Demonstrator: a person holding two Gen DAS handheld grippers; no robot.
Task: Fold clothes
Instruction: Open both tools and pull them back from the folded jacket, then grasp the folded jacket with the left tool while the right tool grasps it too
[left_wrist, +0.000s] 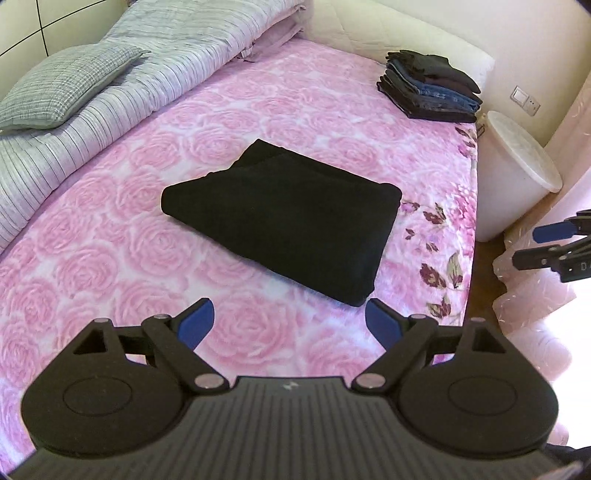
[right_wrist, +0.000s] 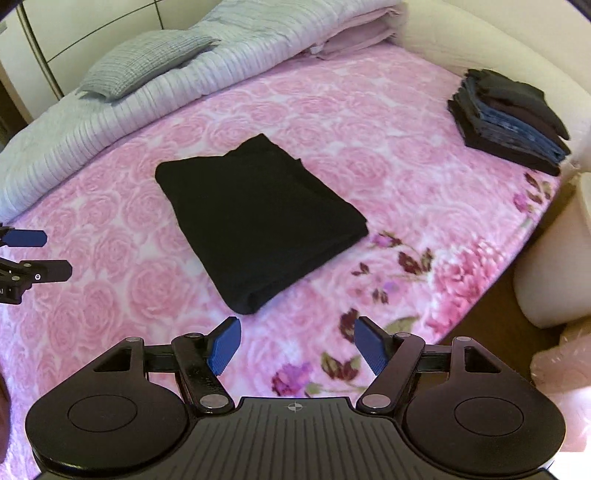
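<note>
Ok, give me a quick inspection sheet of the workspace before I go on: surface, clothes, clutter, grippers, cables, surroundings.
Surface: pink rose-print bedspread, smooth.
Job's things: black folded garment flat mid-bed; stack of folded clothes at the far corner.
Clutter: striped duvet with grey pillow on it, along the far side.
Grippers: left hand-held gripper open, empty; right hand-held gripper open, empty; both short of the garment.
Cables: nothing seen.
Surroundings: white round side table beside the bed; wall switch.
</note>
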